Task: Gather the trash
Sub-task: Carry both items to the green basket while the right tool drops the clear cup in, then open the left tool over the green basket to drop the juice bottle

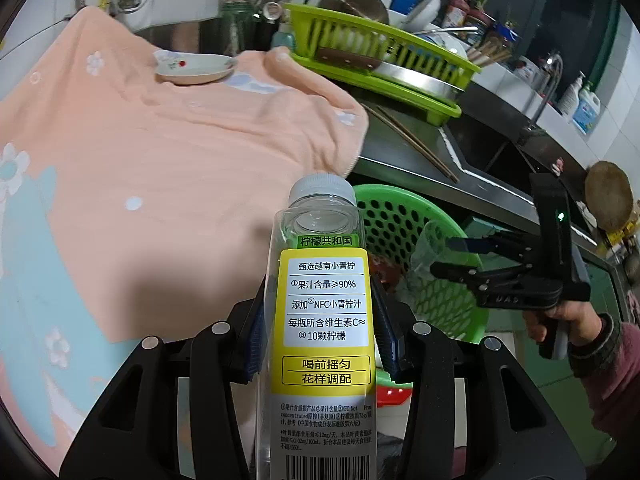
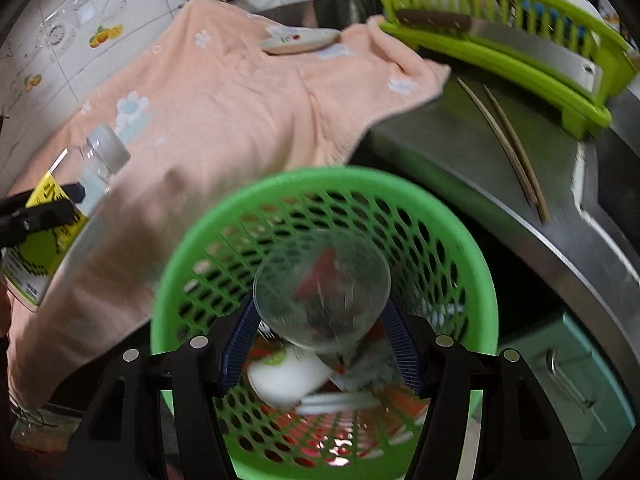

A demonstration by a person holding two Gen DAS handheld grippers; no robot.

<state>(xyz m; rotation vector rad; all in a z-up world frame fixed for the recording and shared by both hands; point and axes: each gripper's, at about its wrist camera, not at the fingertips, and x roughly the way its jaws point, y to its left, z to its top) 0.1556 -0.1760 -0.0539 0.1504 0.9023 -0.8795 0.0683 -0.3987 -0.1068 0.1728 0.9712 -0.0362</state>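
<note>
My left gripper (image 1: 320,332) is shut on a clear empty bottle (image 1: 324,312) with a yellow label and a white cap, held above the edge of the peach towel (image 1: 160,152). The bottle also shows in the right wrist view (image 2: 68,208). My right gripper (image 2: 320,344) has a clear plastic cup (image 2: 322,292) between its fingers, over the mouth of the green mesh basket (image 2: 460,232). The cup looks blurred, and I cannot tell if the pads still pinch it. The basket (image 1: 400,216) holds a white cup and red wrappers.
A small plate (image 1: 194,68) lies on the towel. A lime green dish rack (image 1: 384,60) stands on the steel counter (image 2: 460,152), with two chopsticks (image 2: 508,144) beside it. A sink (image 1: 492,152) lies to the right. A green cabinet (image 2: 580,380) is below.
</note>
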